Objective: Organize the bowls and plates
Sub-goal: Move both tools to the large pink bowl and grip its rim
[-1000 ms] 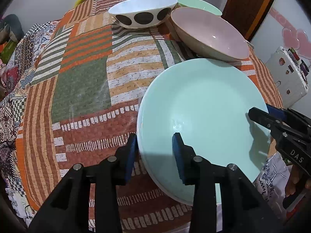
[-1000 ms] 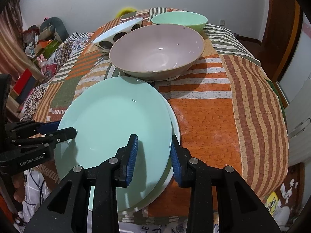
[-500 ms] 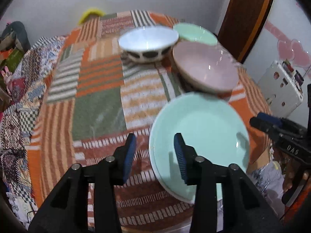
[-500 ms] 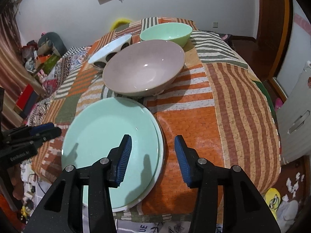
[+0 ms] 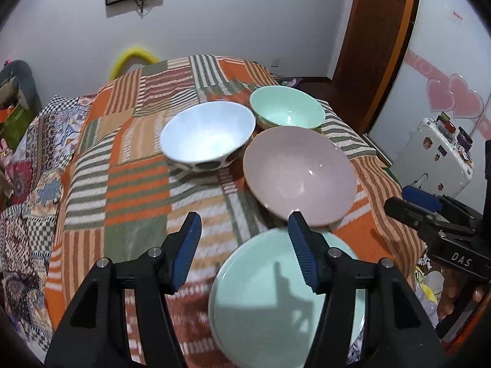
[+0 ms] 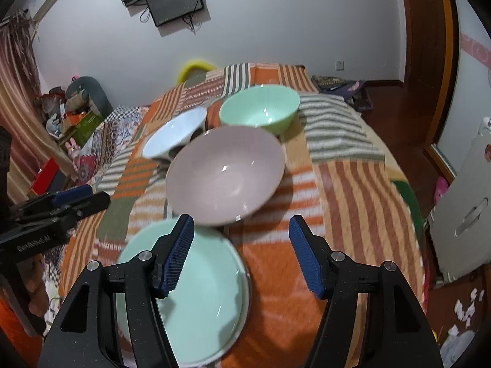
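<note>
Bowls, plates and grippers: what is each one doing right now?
Green plate: flat on another plate, let go.
Pink bowl: upright, empty, on the cloth.
White bowl: upright, empty, beside the pink bowl.
Green bowl: upright, empty, farthest back.
Left gripper: opening, nothing between its fingers.
Right gripper: opening, holding nothing.

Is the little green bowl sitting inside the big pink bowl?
No, the green bowl stands on the striped cloth behind the pink bowl, which is empty.
</note>
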Available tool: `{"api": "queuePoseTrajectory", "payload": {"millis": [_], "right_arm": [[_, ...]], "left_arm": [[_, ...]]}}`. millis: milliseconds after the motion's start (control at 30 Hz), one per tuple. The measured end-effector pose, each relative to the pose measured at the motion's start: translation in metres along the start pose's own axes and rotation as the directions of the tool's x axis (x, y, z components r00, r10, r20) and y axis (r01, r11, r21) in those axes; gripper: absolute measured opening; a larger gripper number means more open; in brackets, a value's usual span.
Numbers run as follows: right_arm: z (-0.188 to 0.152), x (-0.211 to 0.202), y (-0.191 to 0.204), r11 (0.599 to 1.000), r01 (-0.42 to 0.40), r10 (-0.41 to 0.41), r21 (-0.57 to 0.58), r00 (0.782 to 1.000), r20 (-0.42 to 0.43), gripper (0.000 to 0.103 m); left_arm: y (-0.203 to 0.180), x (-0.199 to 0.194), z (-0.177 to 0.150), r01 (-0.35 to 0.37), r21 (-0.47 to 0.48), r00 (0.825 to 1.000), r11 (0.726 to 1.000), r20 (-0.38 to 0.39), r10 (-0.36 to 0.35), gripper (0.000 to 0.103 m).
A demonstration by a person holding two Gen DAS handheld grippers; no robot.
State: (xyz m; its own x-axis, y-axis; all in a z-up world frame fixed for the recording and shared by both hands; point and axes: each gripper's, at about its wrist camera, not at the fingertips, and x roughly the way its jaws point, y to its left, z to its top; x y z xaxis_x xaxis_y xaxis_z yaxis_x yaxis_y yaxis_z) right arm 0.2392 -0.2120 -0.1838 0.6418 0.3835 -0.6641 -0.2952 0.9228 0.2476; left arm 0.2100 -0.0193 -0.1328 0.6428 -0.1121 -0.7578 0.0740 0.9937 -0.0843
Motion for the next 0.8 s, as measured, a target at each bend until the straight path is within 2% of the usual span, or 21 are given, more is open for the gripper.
{"api": "queuePoseTrajectory", "payload": {"millis": [233,533,633,700,800], "right_arm": [[0.016,0.022,-0.013,1.000,0.004,-0.004,0.016,1.000,0.000,0.067],[0.020,0.063,-0.031,0.998,0.014,-0.012,0.059,0.999,-0.039,0.067],[0.018,0.070,-0.033,0.998,0.016,-0.013,0.069,0.999,-0.044,0.067],[0.017,0.075,-0.034,0.997,0.016,-0.013,0.070,0.999,-0.050,0.067],[0.017,0.078,-0.034,0.997,0.011,-0.007,0.073,0.999,-0.049,0.061]], "left_arm": [[-0.004,0.049,0.019,0.012,0.006,0.999,1.000,-0.048,-0.012,0.059],[0.007,0.098,0.029,0.039,-0.024,0.995,0.999,-0.090,-0.041,0.057],[0.008,0.107,0.030,0.050,-0.022,0.994,0.999,-0.094,-0.052,0.045],[0.008,0.111,0.031,0.058,-0.020,0.994,0.998,-0.094,-0.059,0.032],[0.008,0.118,0.032,0.069,-0.024,0.993,0.997,-0.098,-0.071,0.026]]}}
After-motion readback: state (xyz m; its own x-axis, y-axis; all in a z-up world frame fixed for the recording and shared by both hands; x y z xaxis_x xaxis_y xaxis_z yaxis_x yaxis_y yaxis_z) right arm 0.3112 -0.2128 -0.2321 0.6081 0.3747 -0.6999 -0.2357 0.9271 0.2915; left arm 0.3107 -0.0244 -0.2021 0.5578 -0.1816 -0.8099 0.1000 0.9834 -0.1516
